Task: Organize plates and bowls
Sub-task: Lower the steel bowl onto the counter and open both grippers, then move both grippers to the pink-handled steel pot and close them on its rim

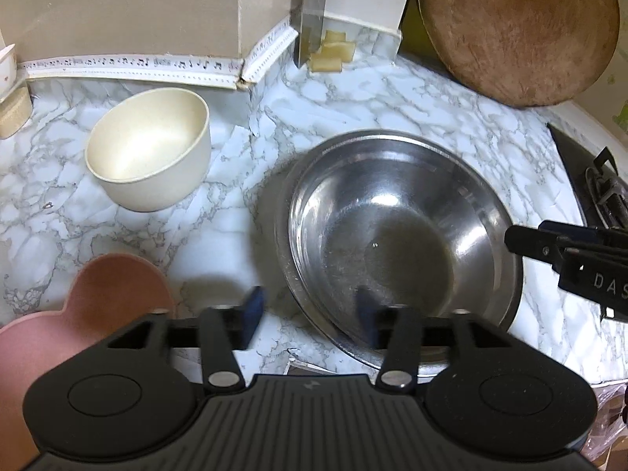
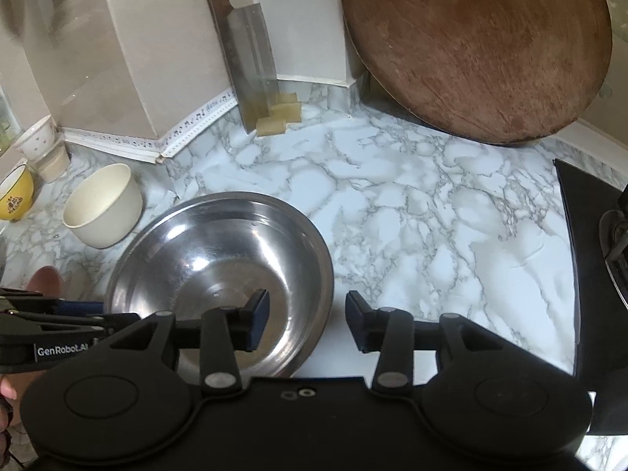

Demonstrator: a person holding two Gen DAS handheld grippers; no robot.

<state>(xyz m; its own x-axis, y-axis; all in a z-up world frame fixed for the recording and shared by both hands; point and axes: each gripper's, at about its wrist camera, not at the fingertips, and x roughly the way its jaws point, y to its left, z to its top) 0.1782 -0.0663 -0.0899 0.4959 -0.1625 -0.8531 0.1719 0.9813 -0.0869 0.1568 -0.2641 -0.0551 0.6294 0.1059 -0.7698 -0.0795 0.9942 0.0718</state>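
A large steel bowl (image 1: 392,216) (image 2: 219,251) stands empty on the marble counter. My left gripper (image 1: 310,310) is open and straddles the bowl's left rim, one finger inside and one outside, with neither pad pressing on it. My right gripper (image 2: 307,310) is open across the opposite rim in the same way, its left finger inside the bowl. A cream bowl (image 1: 149,145) (image 2: 102,204) sits upright to the left, behind the steel one. A pink bear-shaped plate (image 1: 98,298) lies at the near left, partly hidden by my left gripper's body.
A round wooden board (image 2: 475,47) leans on the back wall at the right, with a cleaver (image 2: 251,66) standing in the corner. A black stove (image 2: 596,255) borders the counter's right side. A yellow bowl (image 2: 13,196) and a patterned cup (image 2: 37,137) sit far left.
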